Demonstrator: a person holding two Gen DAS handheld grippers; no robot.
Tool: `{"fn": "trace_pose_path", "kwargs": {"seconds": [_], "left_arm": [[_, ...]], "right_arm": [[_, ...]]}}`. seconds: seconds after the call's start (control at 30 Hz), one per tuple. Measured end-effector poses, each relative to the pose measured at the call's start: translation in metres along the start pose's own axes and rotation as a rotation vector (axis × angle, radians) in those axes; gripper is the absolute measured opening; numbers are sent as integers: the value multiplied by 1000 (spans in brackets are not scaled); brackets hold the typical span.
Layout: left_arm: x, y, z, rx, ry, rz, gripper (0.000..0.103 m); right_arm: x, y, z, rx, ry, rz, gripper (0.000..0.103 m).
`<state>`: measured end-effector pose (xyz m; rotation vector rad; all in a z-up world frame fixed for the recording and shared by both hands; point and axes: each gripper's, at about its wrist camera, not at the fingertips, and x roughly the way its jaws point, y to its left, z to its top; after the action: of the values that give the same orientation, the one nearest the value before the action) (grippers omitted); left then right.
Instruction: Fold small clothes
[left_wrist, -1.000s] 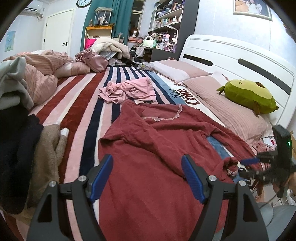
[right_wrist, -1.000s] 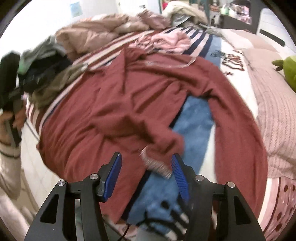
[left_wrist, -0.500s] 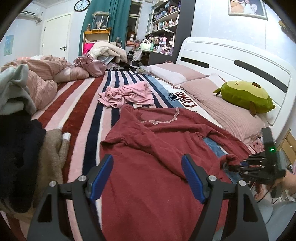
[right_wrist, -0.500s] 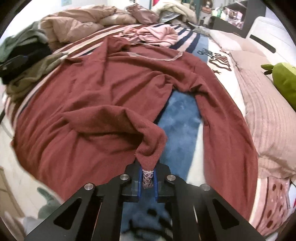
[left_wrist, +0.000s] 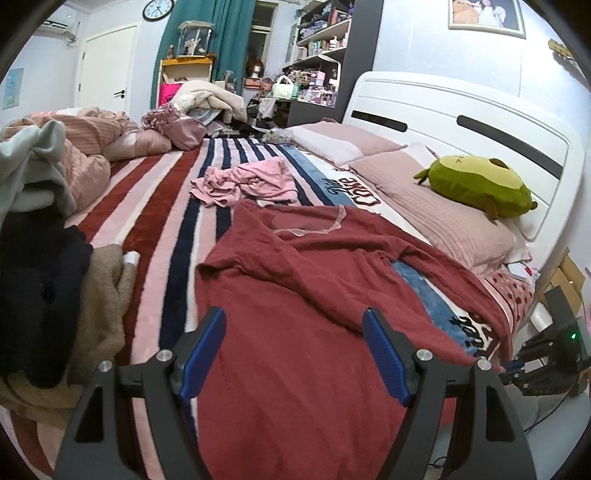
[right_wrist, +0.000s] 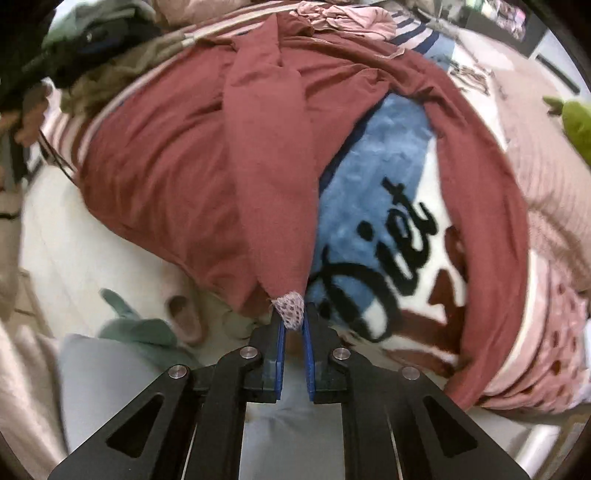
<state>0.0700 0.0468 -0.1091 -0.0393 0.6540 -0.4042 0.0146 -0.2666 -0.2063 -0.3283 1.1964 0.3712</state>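
A dark red long-sleeved top lies spread on the striped bed blanket, neckline toward the far end. My left gripper is open and empty, hovering above the top's lower body. My right gripper is shut on the lace cuff of one sleeve of the red top, and the sleeve runs taut from the shoulder off the bed's side edge. The right gripper also shows in the left wrist view at the far right, beyond the bed edge.
A crumpled pink garment lies beyond the red top. A pile of dark, tan and grey clothes sits at the left. A green plush toy rests on pillows by the white headboard. Slippers lie on the floor.
My right gripper closed on the sleeve cuff, then pulled it outward past the bed edge, stretching the sleeve straight. The left gripper stayed open above the top.
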Motion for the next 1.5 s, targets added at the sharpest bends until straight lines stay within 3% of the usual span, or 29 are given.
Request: {"fn": "trace_pose_path", "kwargs": {"seconds": [0.03,0.07,0.13,0.37,0.53,0.6,0.7,0.83,0.87,0.93,1.0,1.07,1.2,1.3,1.5], "left_arm": [[2,-1,-1,2,3,-4,73],[4,-2,-1,3,6,-5,73],[6,-1,0,1,7,-1,75],[25,17,6,-38,14,17,78],[40,25,9,-56,21,17,78],[47,25,10,-53,24,19,78],[62,26,13,-49,40,19,78],[91,31,14,-74,80,15,77],[100,32,15,-79,96,16,74],[115,34,14,-93,130,-2,57],[138,34,14,-120,182,-36,46],[156,32,14,-125,218,-44,41],[183,28,16,-158,266,-66,41],[191,29,22,-192,255,-74,59],[209,24,34,-186,260,-55,60]], "right_arm": [[-2,-1,2,1,-2,-1,12],[-5,-1,4,2,-8,7,26],[-19,-4,11,1,-56,22,39],[-57,-18,49,24,-217,16,46],[-51,-57,68,95,-279,-87,58],[-39,-82,69,152,-263,-131,58],[-23,-109,67,226,-254,-98,57],[-8,-113,72,233,-245,-108,58],[-6,-114,72,232,-243,-103,57],[-3,-115,72,226,-254,-76,57],[-3,-117,72,215,-260,-80,57],[-4,-120,70,212,-266,-90,57],[-11,-133,63,255,-276,-89,57],[-19,-145,57,285,-297,-130,57],[-11,-168,44,346,-232,-167,58]]}}
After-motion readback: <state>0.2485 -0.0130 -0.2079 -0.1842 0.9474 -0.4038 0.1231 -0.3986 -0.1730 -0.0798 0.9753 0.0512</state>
